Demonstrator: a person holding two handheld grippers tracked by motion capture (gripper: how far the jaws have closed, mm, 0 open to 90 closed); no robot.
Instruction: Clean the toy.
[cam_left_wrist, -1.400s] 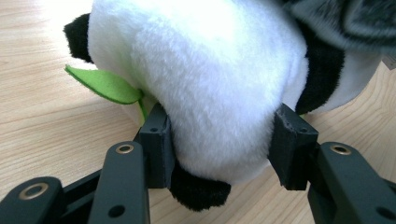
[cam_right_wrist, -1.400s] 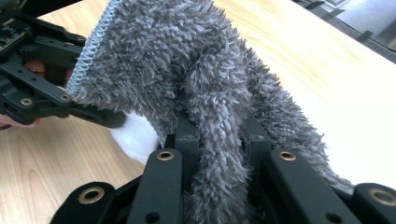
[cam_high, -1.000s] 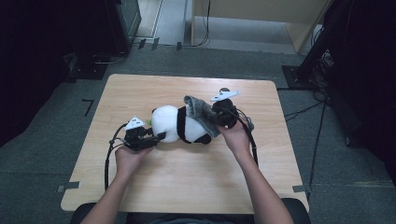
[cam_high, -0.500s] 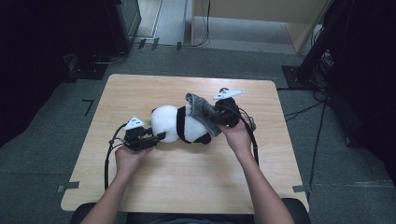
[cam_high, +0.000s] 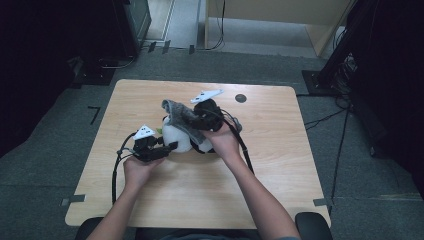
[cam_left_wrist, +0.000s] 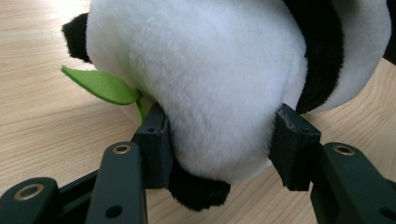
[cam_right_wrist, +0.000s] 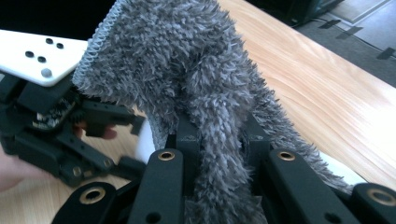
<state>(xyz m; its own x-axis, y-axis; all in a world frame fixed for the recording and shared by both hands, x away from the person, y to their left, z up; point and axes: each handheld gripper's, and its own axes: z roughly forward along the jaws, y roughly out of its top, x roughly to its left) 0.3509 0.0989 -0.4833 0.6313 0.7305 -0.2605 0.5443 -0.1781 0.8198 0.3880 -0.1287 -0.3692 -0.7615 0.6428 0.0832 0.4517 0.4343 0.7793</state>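
Observation:
A black-and-white panda plush (cam_high: 182, 137) lies on the wooden table (cam_high: 280, 165). My left gripper (cam_high: 170, 146) is shut on its white body from the left; in the left gripper view both pads press into the fur (cam_left_wrist: 210, 70), with a green felt leaf (cam_left_wrist: 100, 85) beside them. My right gripper (cam_high: 192, 120) is shut on a shaggy grey cloth (cam_high: 177, 111) and holds it above the panda. In the right gripper view the cloth (cam_right_wrist: 187, 60) bunches between the jaws and drapes over them. The left gripper (cam_right_wrist: 70, 135) shows behind the cloth.
A small dark round mark (cam_high: 240, 98) sits near the table's far edge. Cables trail from both grippers across the tabletop. Black equipment and stands (cam_high: 345, 60) ring the table on the grey floor. Bare wood lies to the right and front.
My right gripper has moved left and slightly up, carrying the grey cloth over the panda. The left gripper has stayed where it was, still on the plush.

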